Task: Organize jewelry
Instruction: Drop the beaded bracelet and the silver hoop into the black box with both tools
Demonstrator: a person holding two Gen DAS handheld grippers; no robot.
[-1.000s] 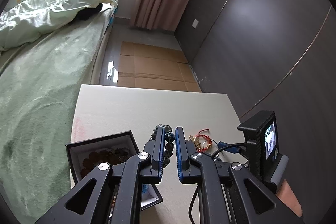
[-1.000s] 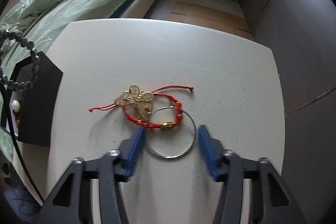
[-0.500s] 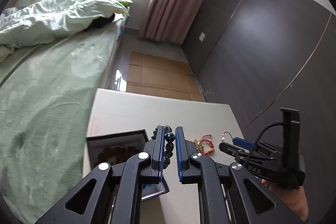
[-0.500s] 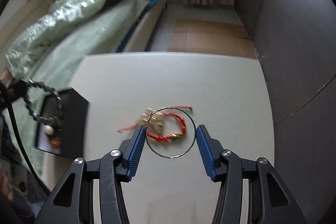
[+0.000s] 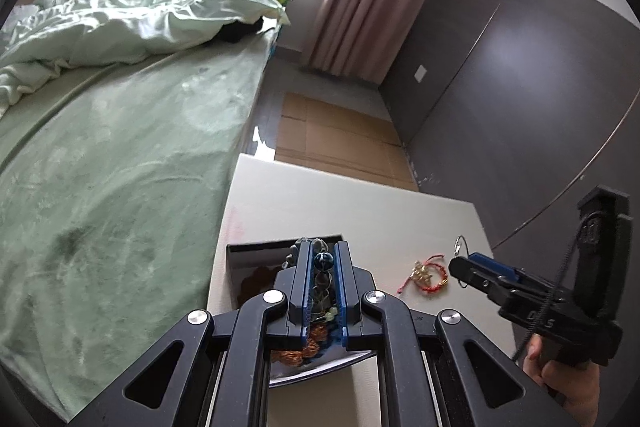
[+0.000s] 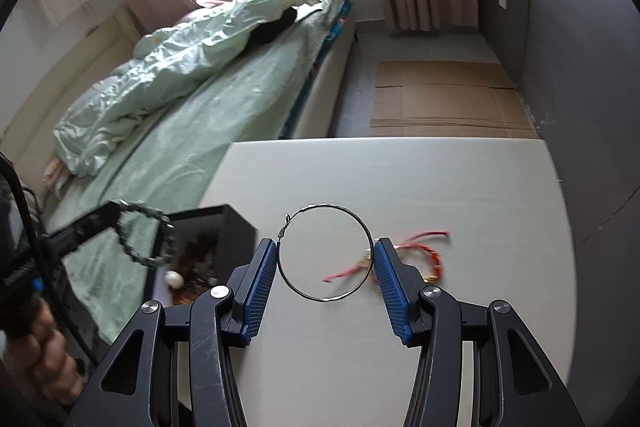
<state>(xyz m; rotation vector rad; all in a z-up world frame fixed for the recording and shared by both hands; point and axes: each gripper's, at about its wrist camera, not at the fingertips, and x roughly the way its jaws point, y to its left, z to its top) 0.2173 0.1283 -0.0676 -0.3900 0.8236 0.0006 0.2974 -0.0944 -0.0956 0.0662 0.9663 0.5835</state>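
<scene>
My left gripper (image 5: pixel 322 259) is shut on a dark beaded bracelet (image 5: pixel 322 261) and hangs over the open black jewelry box (image 5: pixel 256 255), which holds several other pieces. In the right wrist view the bracelet (image 6: pixel 148 235) dangles as a loop beside the box (image 6: pixel 224 227). My right gripper (image 6: pixel 325 253) is shut on a thin silver hoop (image 6: pixel 325 253), pinched across its width and lifted off the white table (image 6: pixel 400 179). A red cord bracelet with gold charms (image 6: pixel 424 255) lies on the table under and to the right of the hoop; it also shows in the left wrist view (image 5: pixel 426 273).
A bed with green sheets (image 5: pixel 120 147) runs along the table's left side. Flattened cardboard (image 6: pixel 440 99) lies on the floor beyond the far edge. A dark wall panel (image 5: pixel 520 107) stands to the right. A hand (image 6: pixel 40 347) holds the left gripper at the lower left.
My right gripper has risen with the silver hoop, leaving the red bracelet on the table. My left gripper has moved over the box with the beaded bracelet still in it.
</scene>
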